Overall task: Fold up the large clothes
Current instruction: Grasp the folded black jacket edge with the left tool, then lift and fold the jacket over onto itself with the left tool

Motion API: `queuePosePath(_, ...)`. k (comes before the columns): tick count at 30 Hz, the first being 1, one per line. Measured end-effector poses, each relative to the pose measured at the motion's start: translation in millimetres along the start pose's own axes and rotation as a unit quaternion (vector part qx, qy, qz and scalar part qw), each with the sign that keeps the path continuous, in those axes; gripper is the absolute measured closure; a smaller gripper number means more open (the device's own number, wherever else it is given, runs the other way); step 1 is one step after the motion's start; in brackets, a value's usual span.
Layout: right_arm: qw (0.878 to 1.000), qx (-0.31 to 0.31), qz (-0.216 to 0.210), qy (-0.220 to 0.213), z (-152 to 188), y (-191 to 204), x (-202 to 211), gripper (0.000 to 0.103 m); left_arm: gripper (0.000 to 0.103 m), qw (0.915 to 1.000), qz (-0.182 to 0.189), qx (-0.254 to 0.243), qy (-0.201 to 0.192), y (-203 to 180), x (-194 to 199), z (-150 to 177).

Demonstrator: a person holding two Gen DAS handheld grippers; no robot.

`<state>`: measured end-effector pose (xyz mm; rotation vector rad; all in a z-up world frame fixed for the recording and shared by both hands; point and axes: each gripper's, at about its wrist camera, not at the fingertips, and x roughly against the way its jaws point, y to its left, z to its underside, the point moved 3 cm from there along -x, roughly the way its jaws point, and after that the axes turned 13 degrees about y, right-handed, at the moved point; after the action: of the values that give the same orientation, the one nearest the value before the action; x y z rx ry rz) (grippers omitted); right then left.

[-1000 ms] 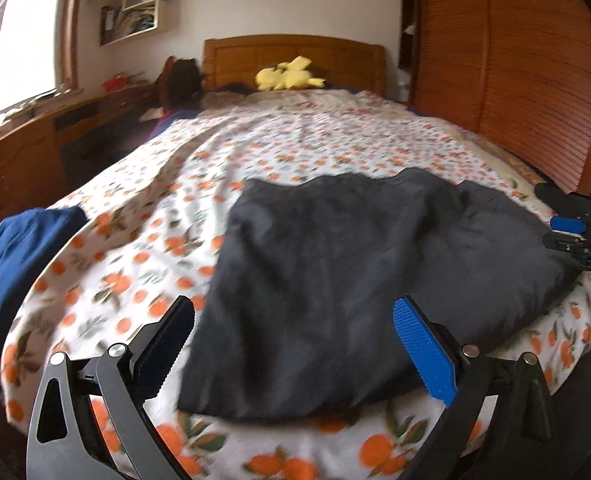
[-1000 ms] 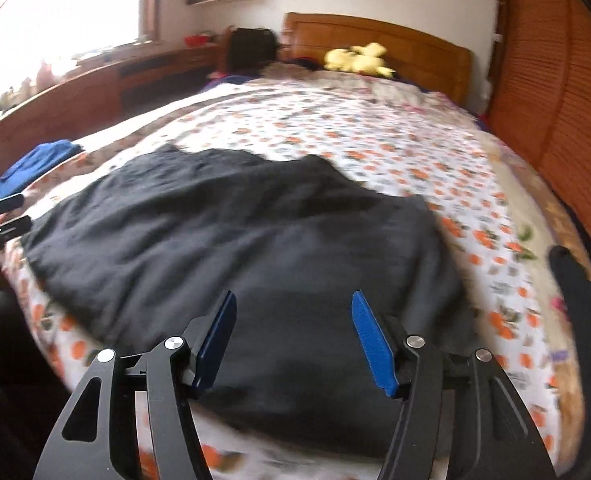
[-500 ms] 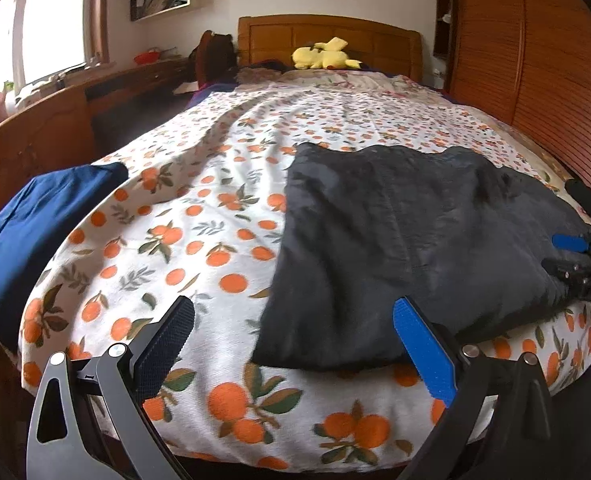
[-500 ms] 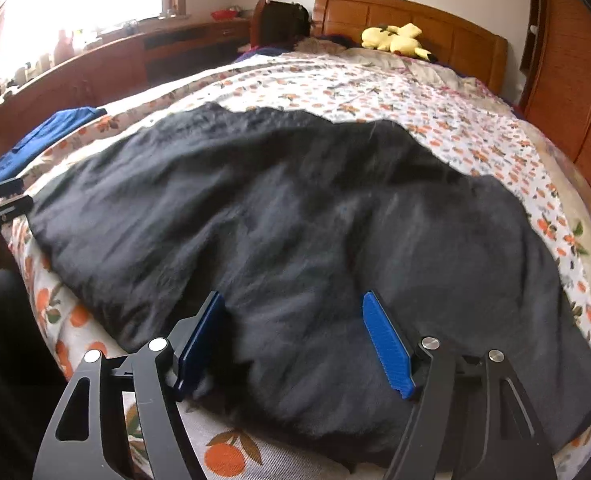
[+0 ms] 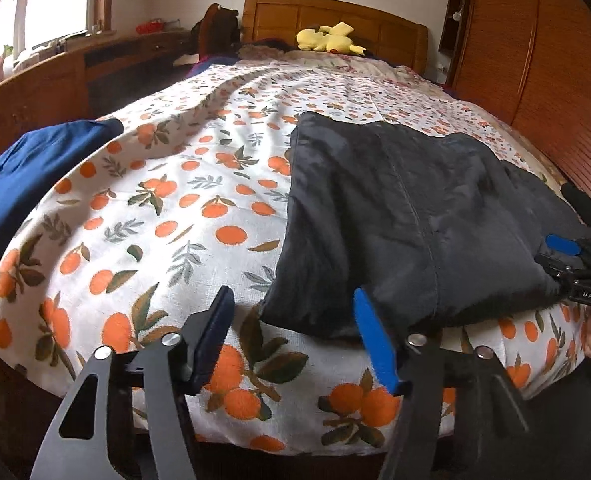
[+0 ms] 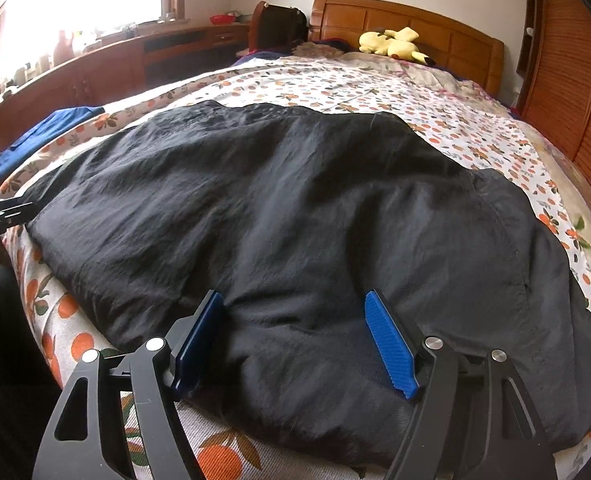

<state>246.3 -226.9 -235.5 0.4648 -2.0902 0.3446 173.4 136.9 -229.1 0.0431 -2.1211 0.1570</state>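
1. so, the left gripper point(image 5: 293, 328) hangs over the near edge of the bed, its jaws apart with nothing pinched; they have just been closing, and the near left corner of the black garment point(image 5: 395, 216) lies between the two pads without either one pressing it.
2. left of those jaws, the orange-print sheet point(image 5: 167, 216) is bare, and further left a folded blue cloth point(image 5: 27, 184) sits at the bed's edge.
3. the right gripper point(image 6: 295, 336) has its jaws spread too, having just been opening a little; both pads rest down on the black garment near its near hem, with a broad stretch of fabric between them, not squeezed.
4. beyond both pairs of jaws the garment spreads flat across the sheet toward the headboard point(image 6: 407, 28), where a yellow plush toy point(image 6: 391, 46) lies.
5. the right gripper also shows at the right edge of the left view, at the garment's other near corner.
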Motion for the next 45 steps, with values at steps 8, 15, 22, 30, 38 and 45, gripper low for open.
queuePosePath(8, 1.0, 0.001, 0.003, 0.001, 0, 0, -1, 0.033, 0.053, 1.0, 0.004, 0.003, -0.001, -9, 1, 3)
queuePosePath(15, 1.0, 0.0, 0.002, -0.006, 1, 1, -1, 0.032, 0.091, 0.9997, 0.021, 0.014, -0.008, -10, 9, -4)
queuePosePath(22, 1.0, -0.006, -0.003, -0.024, 7, -6, 23, 0.032, 0.095, 0.9963, 0.04, -0.031, -0.069, -53, 61, -37)
queuePosePath(30, 0.997, -0.044, 0.021, -0.052, 28, -62, 68, 0.032, 0.096, 0.984, 0.066, -0.109, -0.125, -153, 107, -81)
queuePosePath(38, 0.995, -0.064, 0.048, -0.067, 55, -120, 103, 0.032, 0.097, 0.9679, 0.121, -0.173, -0.136, -282, 121, -118)
queuePosePath(45, 0.991, -0.093, 0.06, -0.078, 77, -152, 120, 0.032, 0.096, 0.9546, 0.14, -0.242, -0.104, -388, 96, -124)
